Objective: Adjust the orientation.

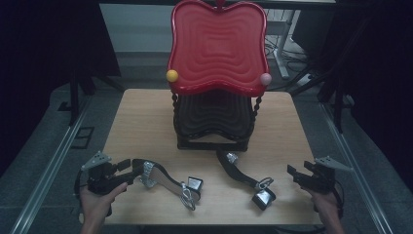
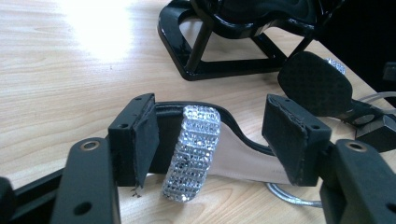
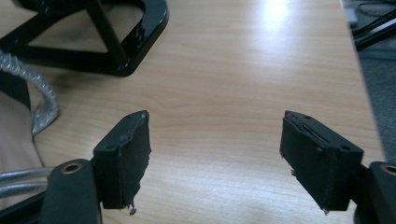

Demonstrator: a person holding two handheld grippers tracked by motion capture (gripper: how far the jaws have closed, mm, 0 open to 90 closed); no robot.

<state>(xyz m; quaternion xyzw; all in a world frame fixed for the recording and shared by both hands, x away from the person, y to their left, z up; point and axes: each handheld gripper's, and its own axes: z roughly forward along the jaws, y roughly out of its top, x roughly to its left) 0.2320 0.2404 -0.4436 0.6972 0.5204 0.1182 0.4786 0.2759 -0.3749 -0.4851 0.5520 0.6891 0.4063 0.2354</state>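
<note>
On the pale wooden table [image 1: 146,122] stands a two-tier rack — a glossy red wavy-edged tray [image 1: 217,46] on top, a black tray of the same shape [image 1: 214,119] below, joined by twisted black posts. A yellow ball [image 1: 172,75] and a pink ball [image 1: 265,78] sit at the red tray's front corners.

Two black high-heeled sandals with sparkling silver straps lie in front of the rack. The left sandal [image 1: 163,178] lies near the table's front left, and the left gripper [image 1: 127,169] has its jaws apart on either side of the toe end. In the left gripper view the rhinestone toe strap [image 2: 192,151] sits between the two pads [image 2: 145,140], close to the left-hand one; whether any pad touches the shoe I cannot tell. The right sandal [image 1: 243,178] lies just ahead of the rack's base, its block heel toward the front edge.

The right gripper [image 1: 297,175] hovers at the table's front right, well apart from that sandal — its jaws wide apart over bare wood.
</note>
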